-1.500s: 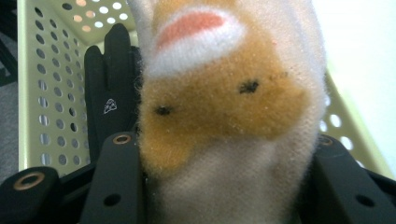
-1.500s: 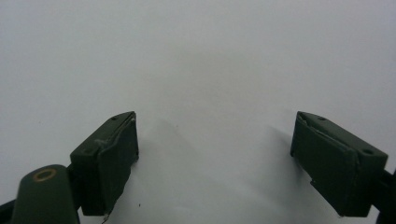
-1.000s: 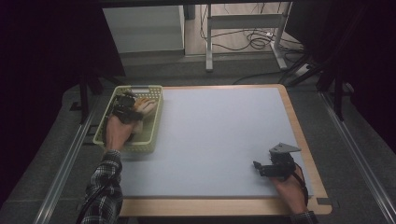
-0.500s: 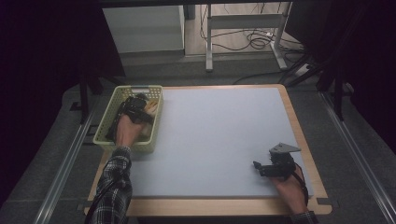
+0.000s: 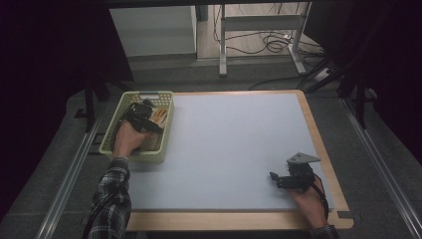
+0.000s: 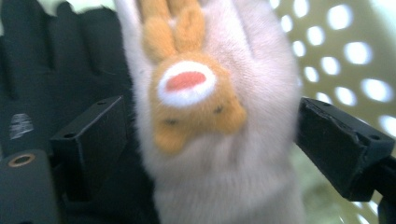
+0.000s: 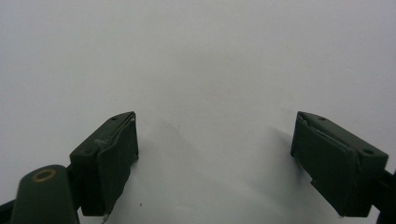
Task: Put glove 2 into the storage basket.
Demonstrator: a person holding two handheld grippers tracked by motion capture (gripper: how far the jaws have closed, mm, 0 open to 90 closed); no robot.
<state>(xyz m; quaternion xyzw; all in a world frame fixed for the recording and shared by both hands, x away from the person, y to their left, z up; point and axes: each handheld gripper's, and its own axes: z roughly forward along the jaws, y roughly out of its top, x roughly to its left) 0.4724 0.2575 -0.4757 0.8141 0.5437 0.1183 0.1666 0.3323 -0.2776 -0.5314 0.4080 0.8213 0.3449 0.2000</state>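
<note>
Basket (image 5: 110,144), pale yellow-green plastic with perforated walls, sits at the left edge of the desk (image 5: 234,144), partly overhanging the pale mat's corner. Left hand (image 5: 128,140) reaches into it from the near side, plaid sleeve (image 5: 110,199) trailing back toward the desk's front edge.

Left gripper (image 6: 210,140) is down inside the basket. In the left gripper view its jaws stand apart, one on each side of a pale fuzzy glove (image 6: 219,177); the left jaw seems to touch the fabric, the right one sits just beside it with a thin gap, so not clamped on it. Glove bears an orange plush animal face (image 6: 191,100) with a white-and-red oval patch and long ears pointing up the frame. In the high view a bit of orange and pale cloth shows just beside the gripper, toward the basket's right wall.

Black glove (image 6: 51,79) lies beside the pale one, behind the left jaw, with a small grey printed mark on it. Basket wall with round holes shows behind the right jaw.

Right gripper (image 5: 275,178) rests low at the near right part of the desk, held in the right hand (image 5: 309,201), grey three-cornered plate on top. Its jaws are spread wide with bare pale mat between them, gripping nothing. Well apart from the basket.

Cables (image 5: 268,42) lie on the floor beyond the desk.
</note>
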